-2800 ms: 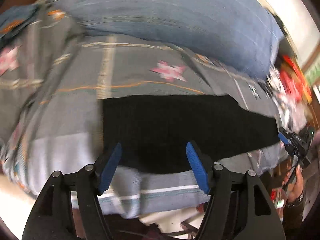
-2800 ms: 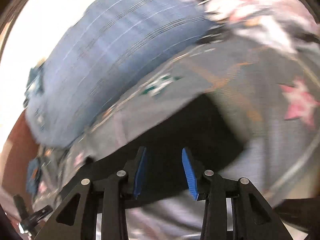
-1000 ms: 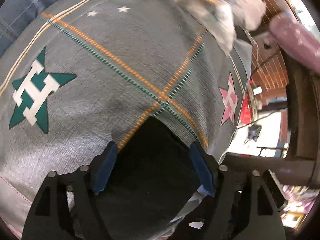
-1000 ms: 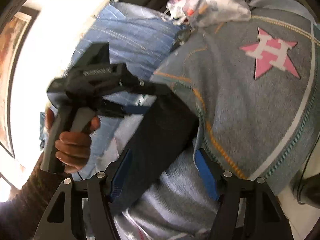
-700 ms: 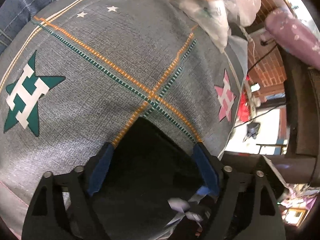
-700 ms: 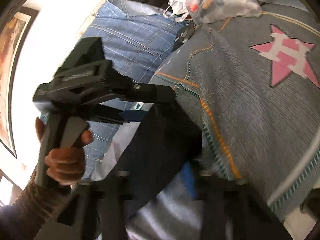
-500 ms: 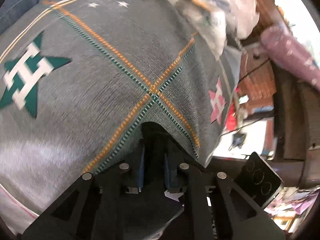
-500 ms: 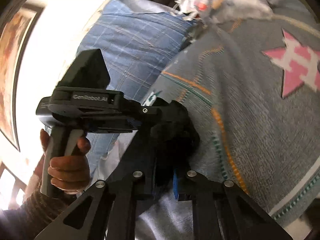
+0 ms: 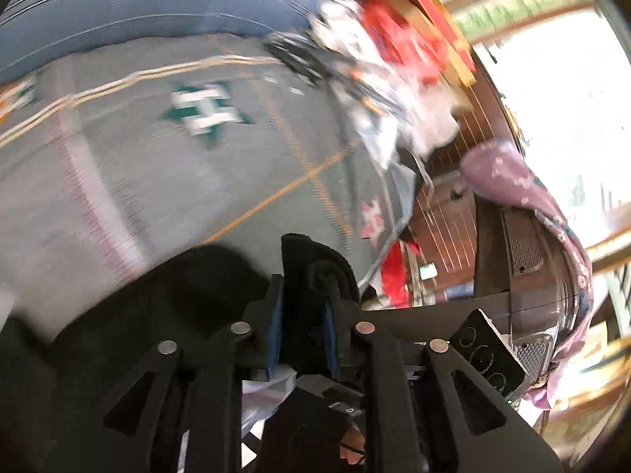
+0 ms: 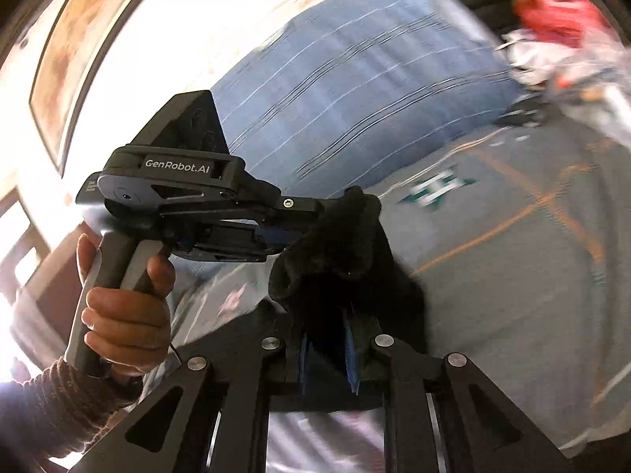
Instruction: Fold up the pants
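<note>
The black pants (image 9: 315, 260) lie on a grey bedspread (image 9: 157, 181) patterned with stars, and one end is lifted off it. In the left wrist view my left gripper (image 9: 303, 323) is shut on a bunched fold of that black cloth. The right wrist view shows my right gripper (image 10: 327, 354) clamped on the same pants (image 10: 339, 260); its jaws are opening slightly, with the cloth still pressed between the blue pads. The left gripper (image 10: 299, 222) appears there too, held by a hand (image 10: 126, 315), pinching the raised end just beyond mine.
A blue checked pillow or quilt (image 10: 355, 98) lies along the far side of the bed. A heap of red and white clutter (image 9: 394, 59) sits at the far right corner. A purple cloth (image 9: 532, 205) hangs over furniture beside the bed's edge.
Both grippers went from open around the end of the pants to shut on it. Both then rose and swung, lifting the black cloth off the bedspread.
</note>
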Tool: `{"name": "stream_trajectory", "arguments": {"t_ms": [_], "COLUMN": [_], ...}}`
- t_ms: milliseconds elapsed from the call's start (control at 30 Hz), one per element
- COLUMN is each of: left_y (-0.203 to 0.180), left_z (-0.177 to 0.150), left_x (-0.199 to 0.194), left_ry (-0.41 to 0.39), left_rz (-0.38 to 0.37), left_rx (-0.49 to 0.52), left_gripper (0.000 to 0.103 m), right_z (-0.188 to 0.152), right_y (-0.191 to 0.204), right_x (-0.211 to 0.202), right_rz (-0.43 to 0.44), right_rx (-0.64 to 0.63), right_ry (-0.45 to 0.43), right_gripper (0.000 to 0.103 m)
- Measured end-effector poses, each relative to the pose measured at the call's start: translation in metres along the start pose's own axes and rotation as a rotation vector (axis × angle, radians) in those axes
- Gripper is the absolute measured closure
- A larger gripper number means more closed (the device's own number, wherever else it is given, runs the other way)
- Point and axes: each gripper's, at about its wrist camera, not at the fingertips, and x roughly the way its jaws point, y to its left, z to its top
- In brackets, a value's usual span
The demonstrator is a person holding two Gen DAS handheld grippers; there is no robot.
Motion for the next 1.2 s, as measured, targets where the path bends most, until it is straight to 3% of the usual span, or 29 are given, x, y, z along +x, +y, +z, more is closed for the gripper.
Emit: {"name": "stream_trajectory", "arguments": {"t_ms": [100,200,300,367,400,467,533,600,700,833,900,967,1067,1100,1133,1200], "left_y": [0.043,0.096,0.127,0.134,0.134,0.133,0.132,0.130,0.117,0.095,0.085,0.082,0.086,0.088,0.091,0.094], "left_z": [-0.025,-0.050,-0.066,-0.074,-0.076,-0.082,-0.088,-0.094,-0.092,-0.085,-0.079,-0.076,-0.070,-0.069,-0.069,-0.070], "left_x": [-0.019,-0.024,-0.030,-0.047,-0.057,-0.074,-0.081,-0.080,-0.056,-0.030,-0.023,-0.021,-0.008,-0.005,-0.002,-0.008], "left_ry": [-0.033,-0.046,-0.038,-0.087,-0.118,-0.178,-0.218,-0.233,-0.195,-0.135,-0.128,-0.127,-0.111,-0.103,-0.081,-0.081], "left_rz": [0.038,0.129,0.118,0.088,0.088,0.088,0.081,0.064,0.024,0.049,0.081,0.113,0.165,0.164,0.156,0.123], "left_rx": [-0.112,-0.265,-0.392,-0.415,-0.409,-0.397,-0.398,-0.392,-0.370,-0.313,-0.280,-0.261,-0.274,-0.283,-0.290,-0.310], "left_gripper": [0.088,0.088,0.088,0.088,0.085,0.069,0.047,0.046,0.046,0.046,0.046,0.046,0.050,0.074,0.090,0.091], "right_z": [-0.019,-0.036,-0.049,-0.047,-0.045,-0.042,-0.036,-0.033,-0.037,-0.053,-0.056,-0.059,-0.062,-0.063,-0.067,-0.066], "right_y": [0.031,0.052,0.069,0.074,0.078,0.079,0.071,0.051,0.004,-0.040,-0.046,-0.053,-0.057,-0.059,-0.061,-0.059], "right_x": [0.035,0.075,0.097,0.087,0.074,0.054,0.029,0.012,0.010,0.023,0.030,0.043,0.056,0.062,0.063,0.068], "right_rz": [0.043,0.044,-0.019,0.007,0.022,0.014,0.017,0.012,0.044,0.181,0.226,0.264,0.304,0.292,0.295,0.304], "right_rx": [-0.065,-0.123,-0.202,-0.218,-0.234,-0.253,-0.236,-0.147,0.111,0.424,0.486,0.535,0.576,0.587,0.602,0.622], "right_ry": [0.105,0.226,0.318,0.311,0.293,0.259,0.201,0.161,0.181,0.195,0.185,0.189,0.203,0.226,0.250,0.259], "right_gripper": [0.079,0.055,0.052,0.052,0.046,0.034,0.021,0.019,0.018,0.020,0.020,0.022,0.052,0.077,0.094,0.093]}}
